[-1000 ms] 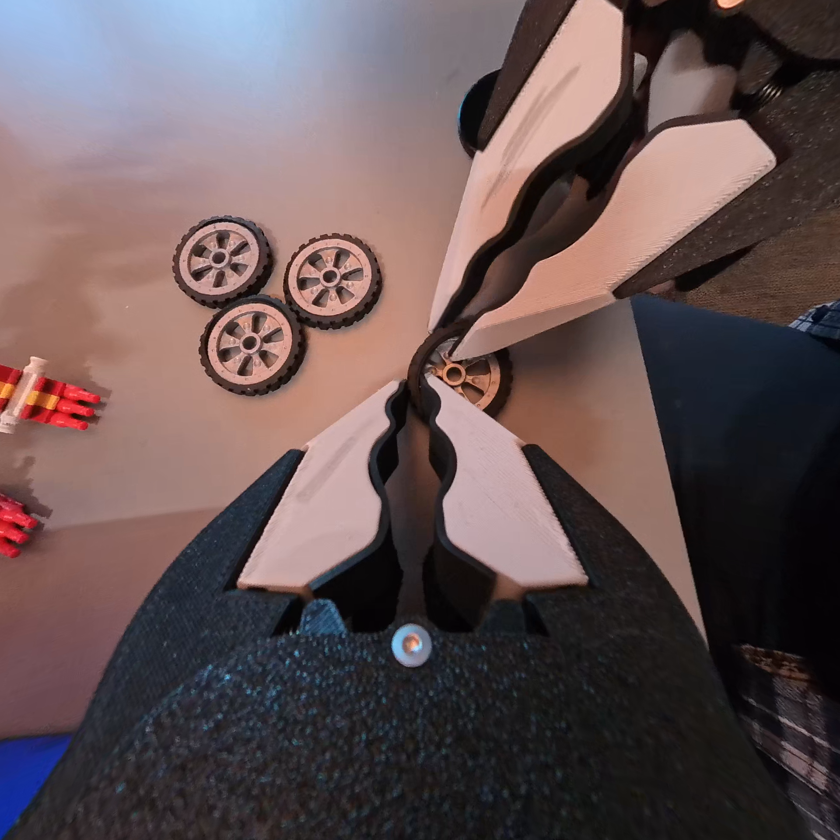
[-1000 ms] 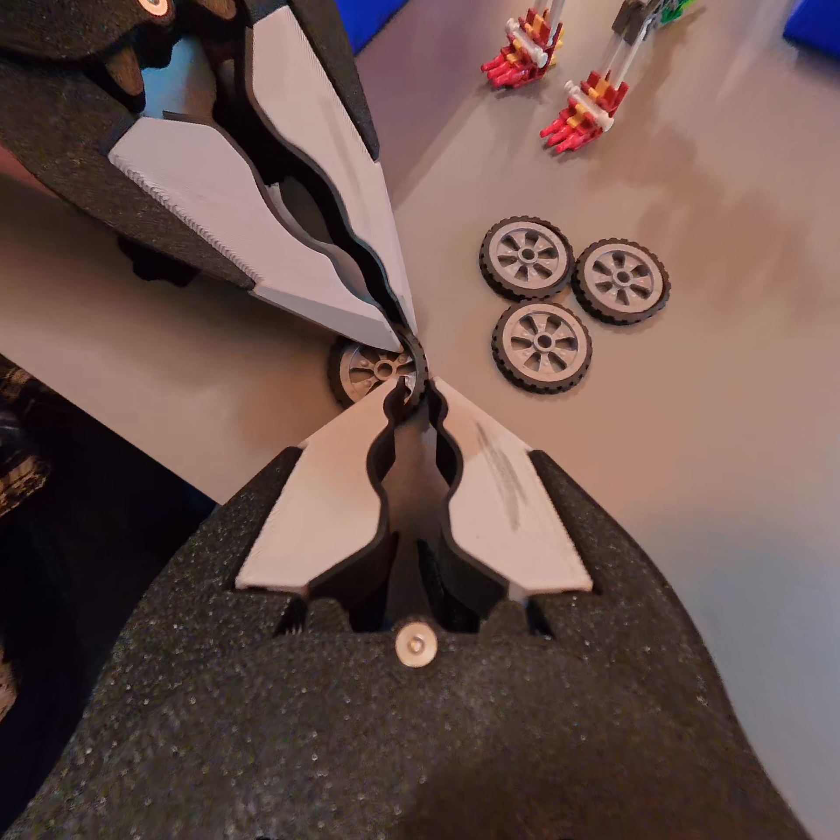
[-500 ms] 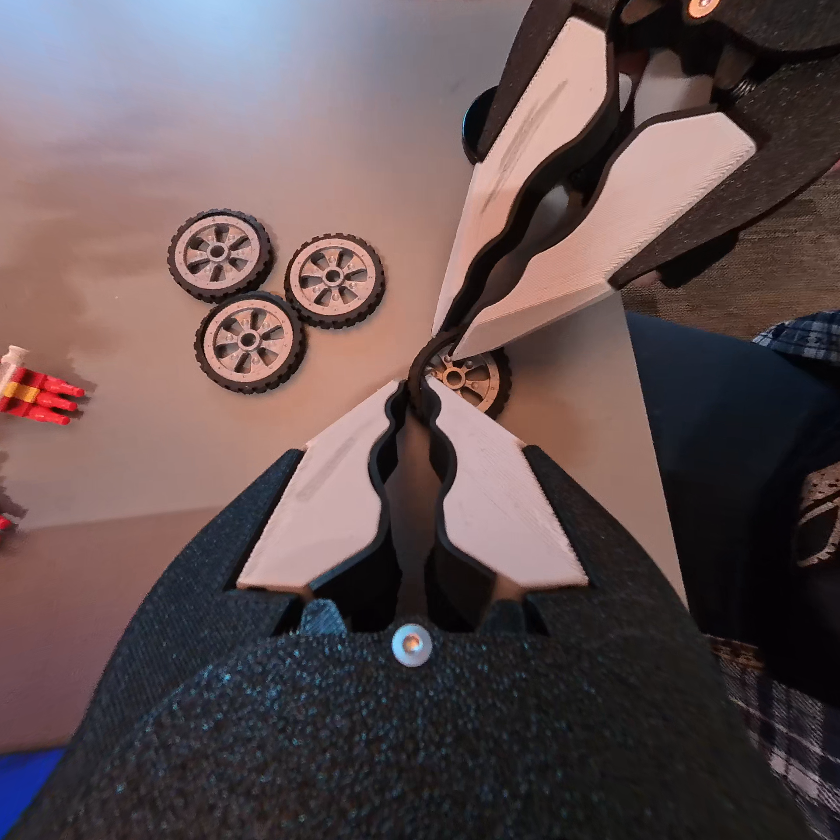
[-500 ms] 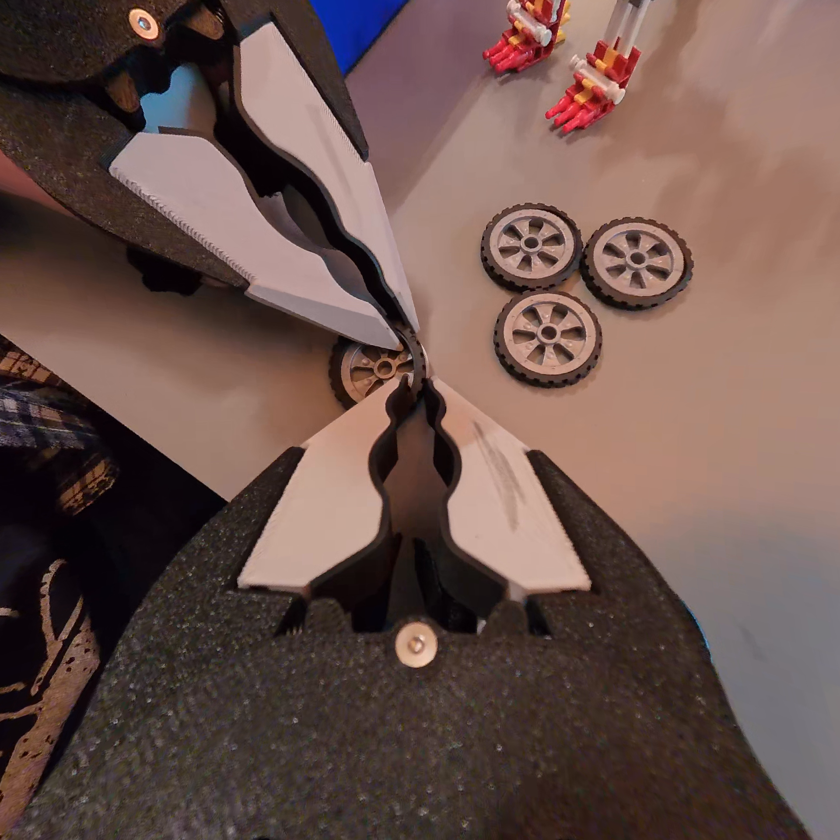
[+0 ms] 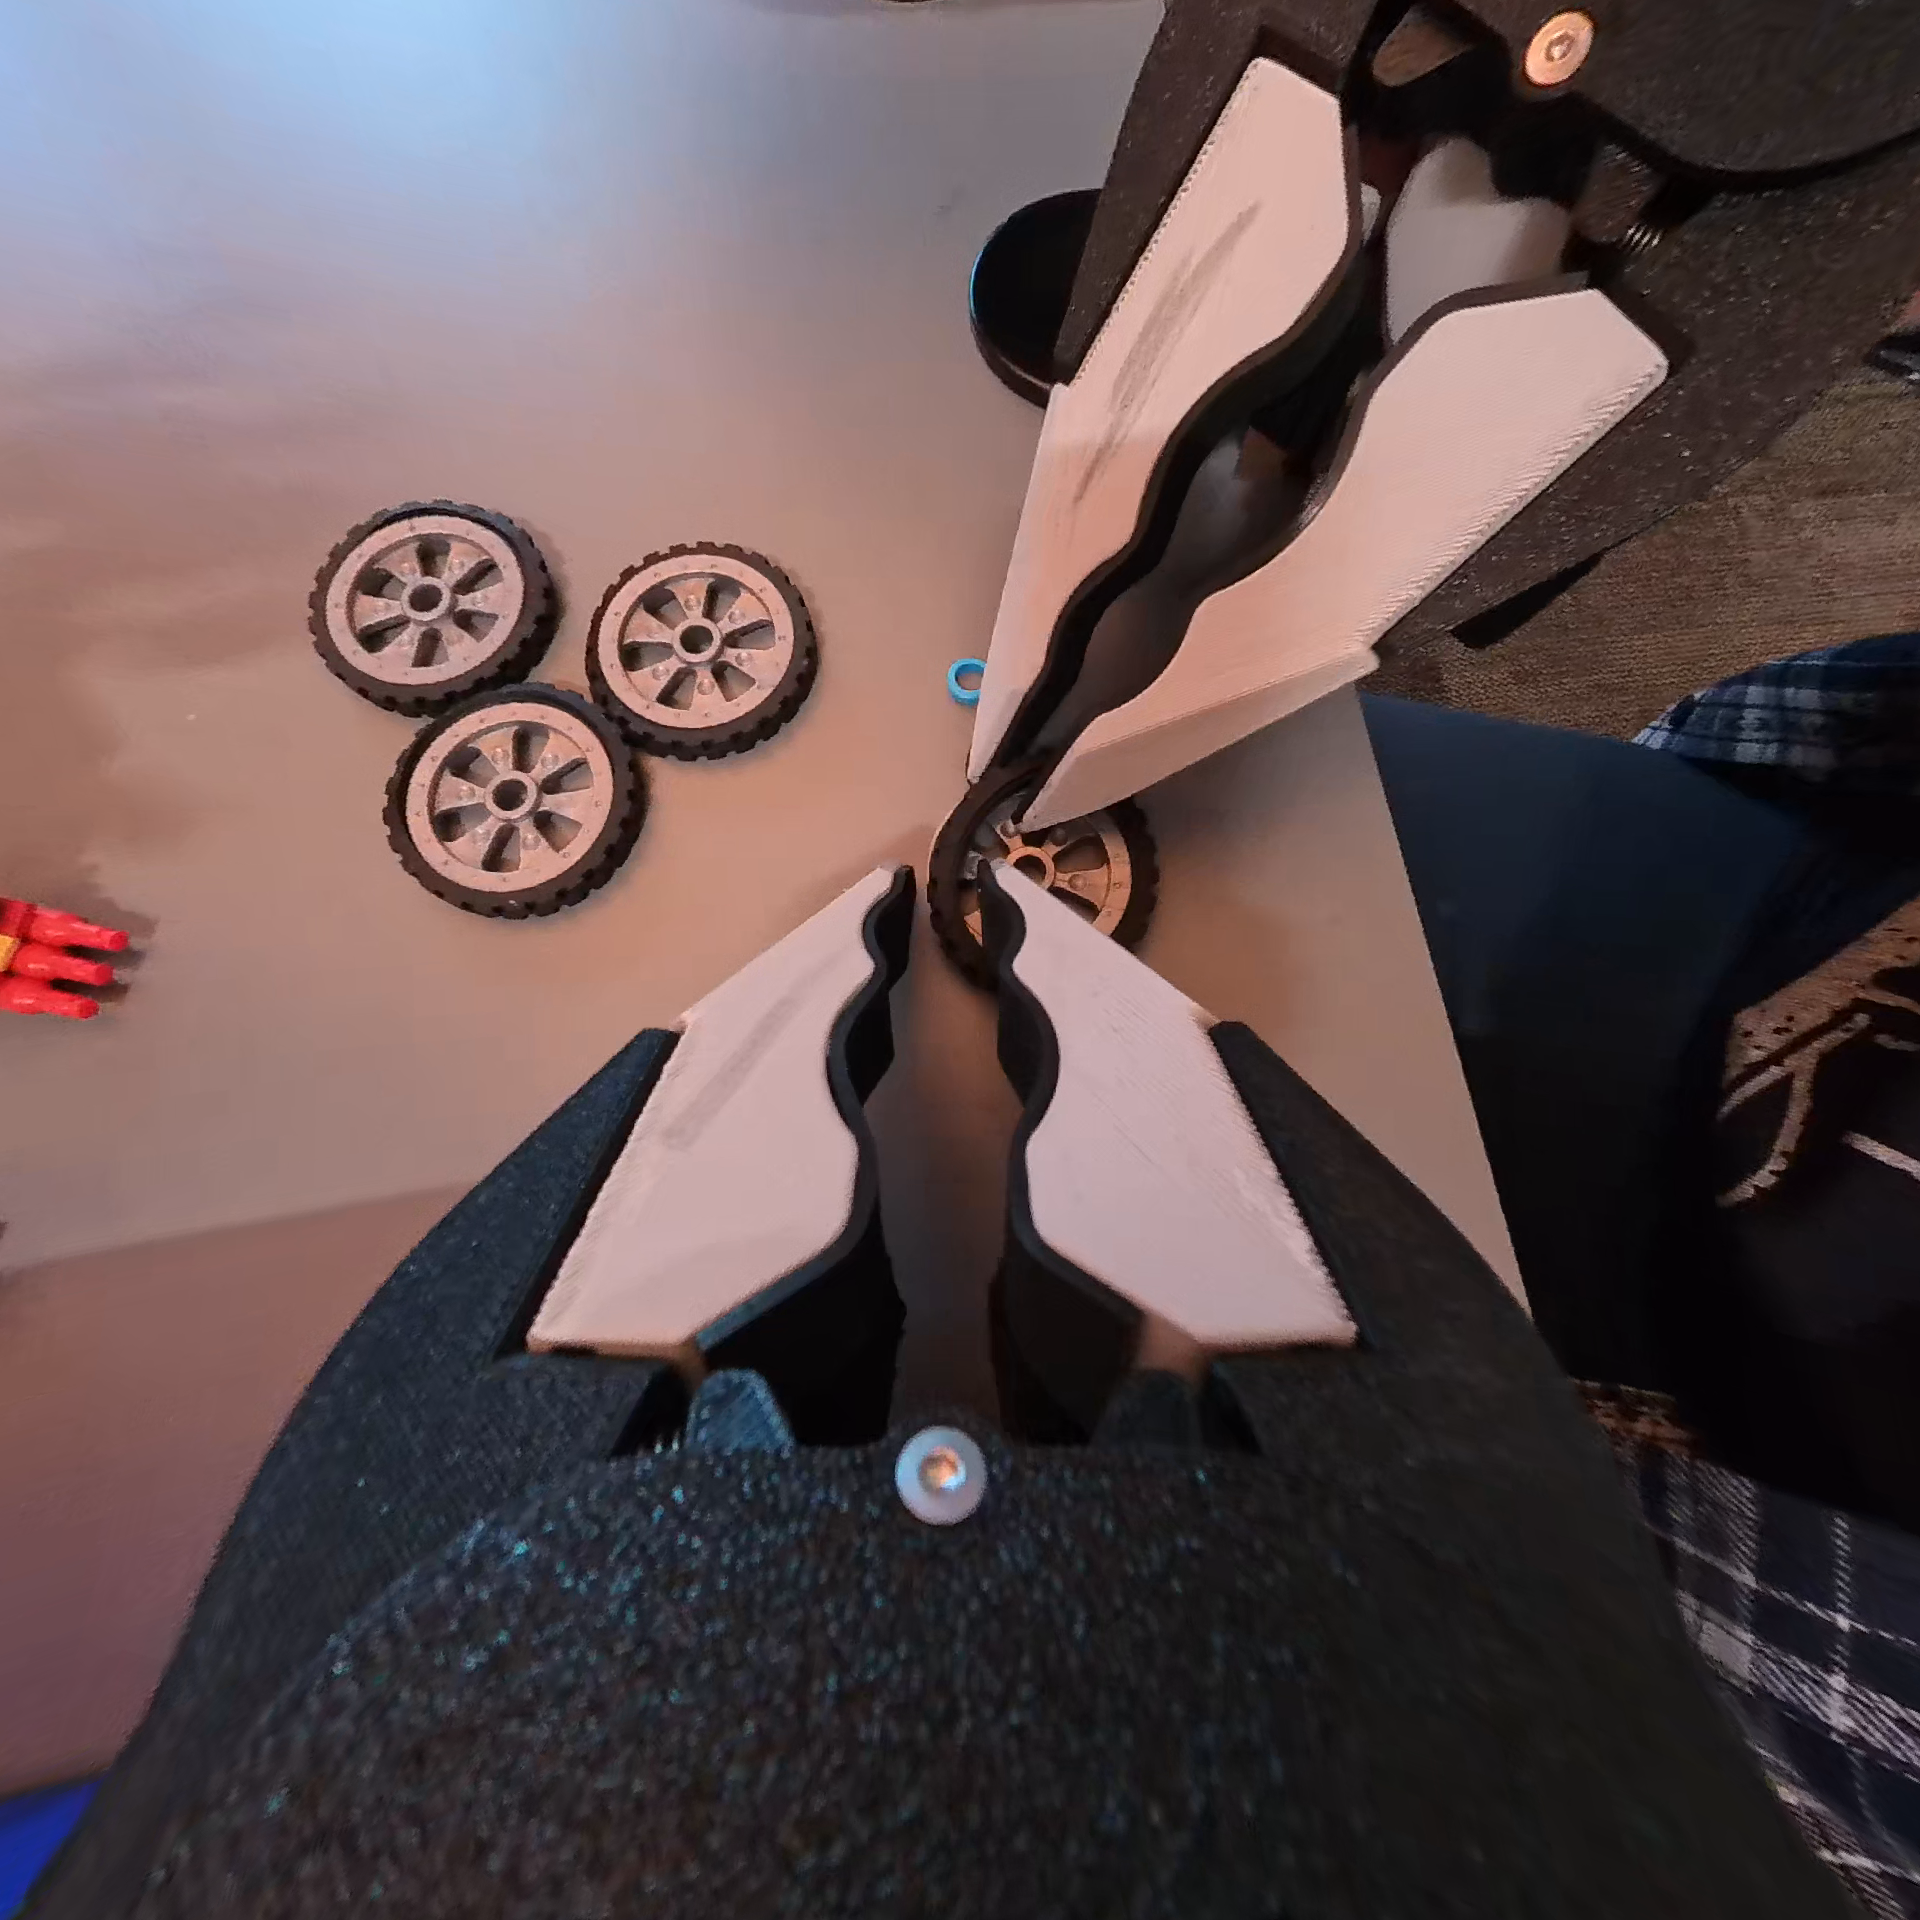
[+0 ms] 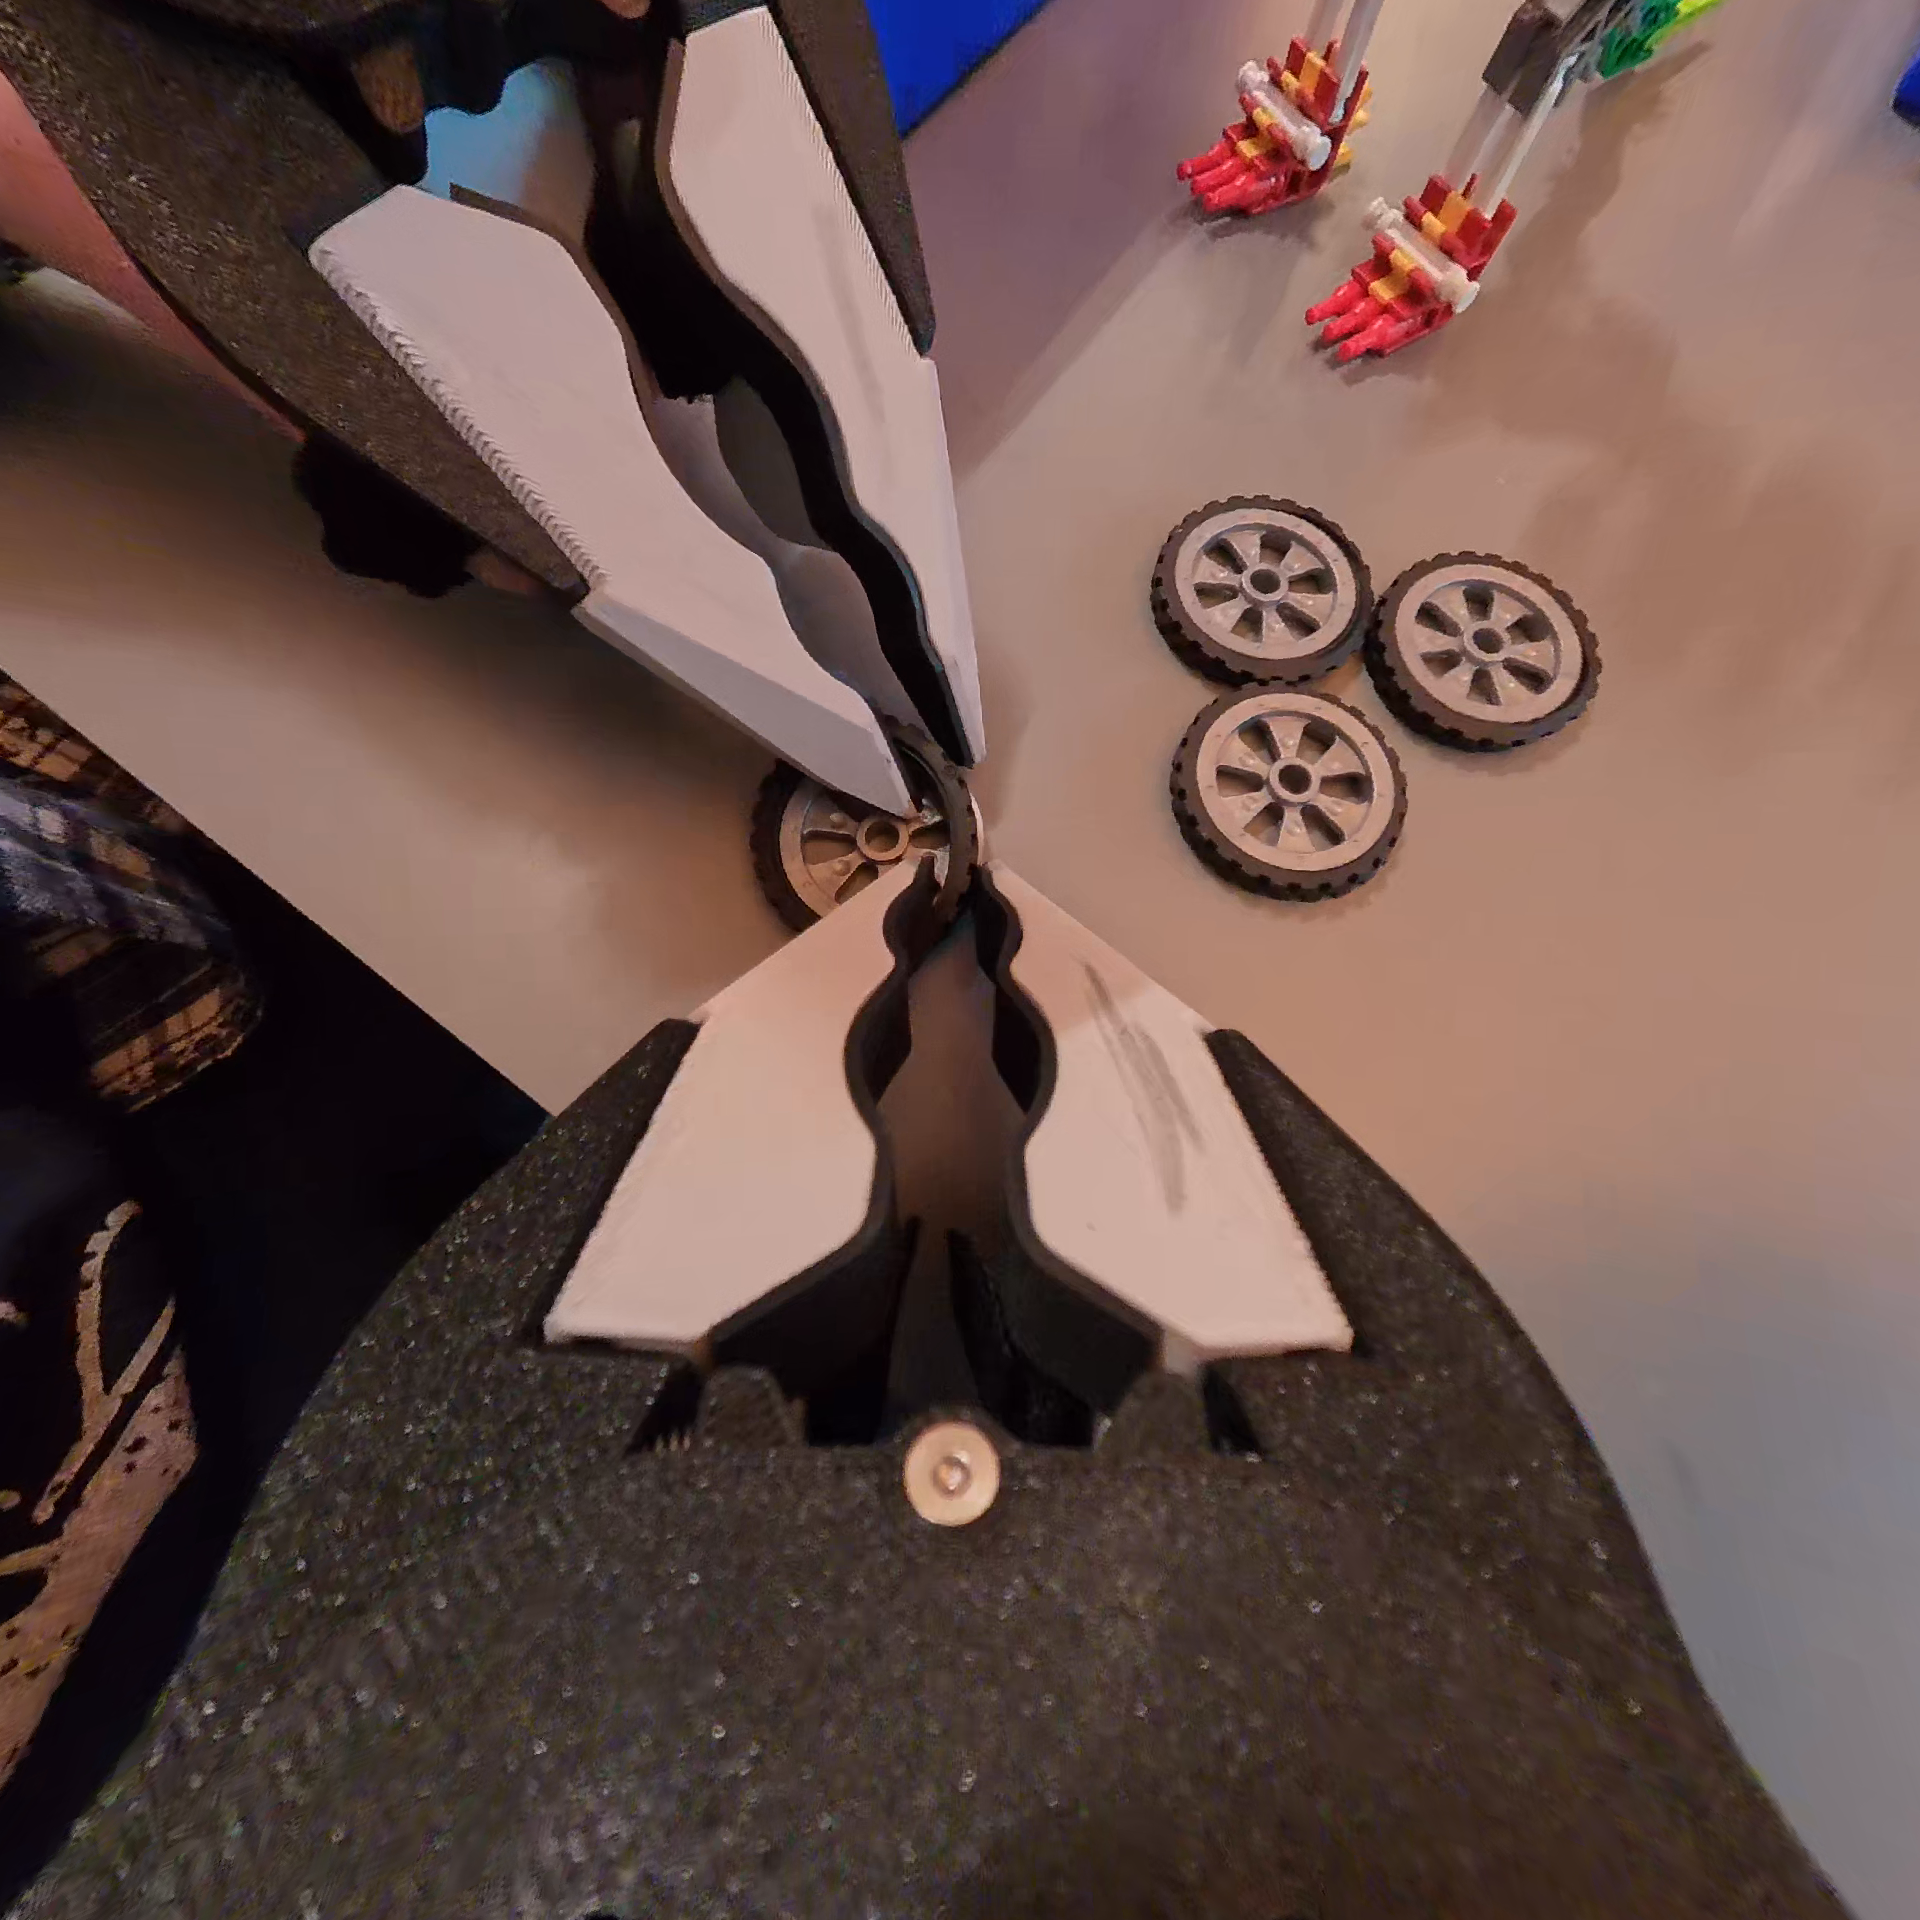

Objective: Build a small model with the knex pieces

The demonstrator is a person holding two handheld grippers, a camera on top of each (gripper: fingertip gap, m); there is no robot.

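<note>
A small toy wheel (image 5: 1075,873) with a grey spoked hub and a black tyre sits near the table's edge; it also shows in the right wrist view (image 6: 842,847). My right gripper (image 6: 951,883) is shut on the tyre's rim and reaches in from the top in the left wrist view (image 5: 1006,795). My left gripper (image 5: 945,881) is slightly open. The same rim stands between its tips, with a thin gap beside the left finger. It comes in from the top left in the right wrist view (image 6: 935,774). Both sets of tips meet at one spot on the tyre.
Three more wheels (image 5: 509,800) lie flat together on the grey table (image 5: 312,1091), also in the right wrist view (image 6: 1288,790). A small blue ring (image 5: 966,686), a black round object (image 5: 1023,291) and red toy feet (image 6: 1403,270) lie about. A person's dark clothing (image 5: 1610,935) is past the edge. Left and right tips are no more than a few centimetres apart.
My left gripper's jaws have parted a little and loosened from the tyre's rim. The right gripper stays shut on it. A small blue ring has come into view beside the right gripper.
</note>
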